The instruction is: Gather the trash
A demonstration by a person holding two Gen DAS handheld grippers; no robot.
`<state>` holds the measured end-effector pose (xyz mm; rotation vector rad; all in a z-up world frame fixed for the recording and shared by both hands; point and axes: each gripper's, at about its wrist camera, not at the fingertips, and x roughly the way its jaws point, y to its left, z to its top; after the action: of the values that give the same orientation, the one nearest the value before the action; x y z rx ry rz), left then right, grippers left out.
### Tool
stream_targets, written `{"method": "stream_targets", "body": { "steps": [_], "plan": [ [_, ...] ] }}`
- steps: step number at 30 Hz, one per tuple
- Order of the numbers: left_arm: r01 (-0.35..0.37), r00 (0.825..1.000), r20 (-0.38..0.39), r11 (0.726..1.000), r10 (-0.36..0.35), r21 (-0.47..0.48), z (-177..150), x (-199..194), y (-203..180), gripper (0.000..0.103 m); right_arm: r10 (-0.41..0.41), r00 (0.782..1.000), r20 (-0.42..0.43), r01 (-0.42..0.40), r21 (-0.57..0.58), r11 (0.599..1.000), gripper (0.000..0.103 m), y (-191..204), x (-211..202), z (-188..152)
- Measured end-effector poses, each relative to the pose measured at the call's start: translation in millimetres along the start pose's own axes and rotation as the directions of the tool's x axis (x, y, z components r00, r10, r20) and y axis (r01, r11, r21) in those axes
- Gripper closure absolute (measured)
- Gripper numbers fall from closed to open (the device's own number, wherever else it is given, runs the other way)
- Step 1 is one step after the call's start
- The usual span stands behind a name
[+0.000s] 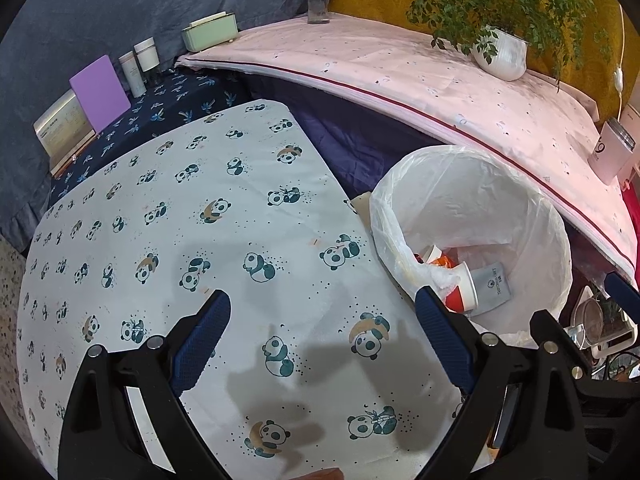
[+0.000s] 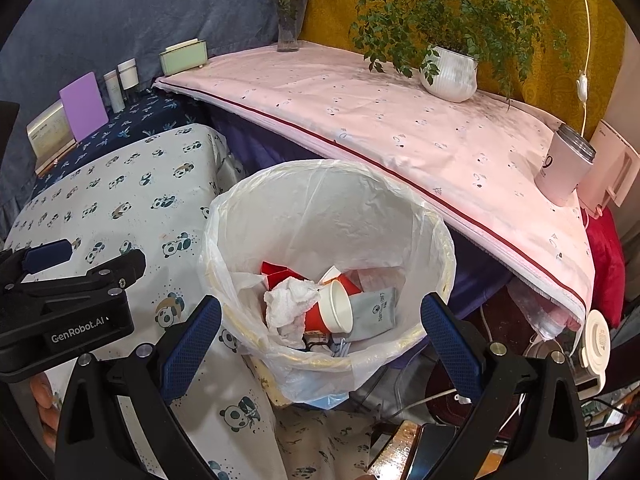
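Note:
A bin lined with a clear plastic bag [image 2: 320, 184] stands beside the panda-print table [image 1: 160, 220]; it also shows in the left wrist view [image 1: 540, 208]. Inside lie a red paper cup [image 2: 330, 312], a crumpled white tissue [image 2: 288, 300], a grey pouch [image 2: 376, 308] and red scraps [image 2: 276, 270]. My right gripper [image 2: 320, 332] is open and empty, directly above the bin. My left gripper [image 1: 324, 328] is open and empty over the table's right part; its body also shows in the right wrist view [image 2: 64, 300].
A pink-covered shelf [image 2: 400, 120] behind the bin holds a potted plant [image 2: 450, 72], a flower vase [image 2: 288, 24], a pink mug [image 2: 564, 172] and a green box [image 2: 184, 58]. A purple card [image 1: 100, 94] and bottles [image 1: 138, 66] stand at the back left. Cables and appliances lie at the lower right.

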<state>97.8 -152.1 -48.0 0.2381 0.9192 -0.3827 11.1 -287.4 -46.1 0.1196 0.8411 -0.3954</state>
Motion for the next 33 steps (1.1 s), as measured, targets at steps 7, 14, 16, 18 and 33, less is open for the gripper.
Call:
{"method": "stream_targets", "body": {
  "steps": [7,14,16,18,33],
  "plan": [
    [0.004,1.000,-0.003,1.000,-0.004,0.011,-1.8,-0.6,-3.0,0.014,-0.007,1.000,-0.001,0.007,0.000,1.000,0.007,-3.0,-2.3,-3.6],
    [-0.022,1.000,0.001,1.000,0.022,0.005,-3.0,-1.7,-2.5,0.014,-0.011,1.000,-0.002,0.011,-0.001,1.000,0.007,-3.9,-2.4,-3.8],
    [-0.020,1.000,-0.003,1.000,0.020,-0.002,-3.4,-1.4,-1.7,0.014,-0.012,1.000,-0.002,0.012,0.000,1.000,0.007,-4.3,-2.2,-4.0],
    [-0.020,1.000,-0.007,1.000,0.020,-0.008,-4.1,-1.4,-0.4,0.014,-0.013,1.000,-0.004,0.012,-0.002,1.000,0.007,-4.0,-2.1,-4.1],
    [-0.033,0.999,-0.014,0.999,0.033,0.009,-10.3,-1.9,2.0,0.014,-0.024,1.000,-0.004,0.024,-0.011,1.000,0.007,-4.8,-3.8,-7.8]
  ]
}}
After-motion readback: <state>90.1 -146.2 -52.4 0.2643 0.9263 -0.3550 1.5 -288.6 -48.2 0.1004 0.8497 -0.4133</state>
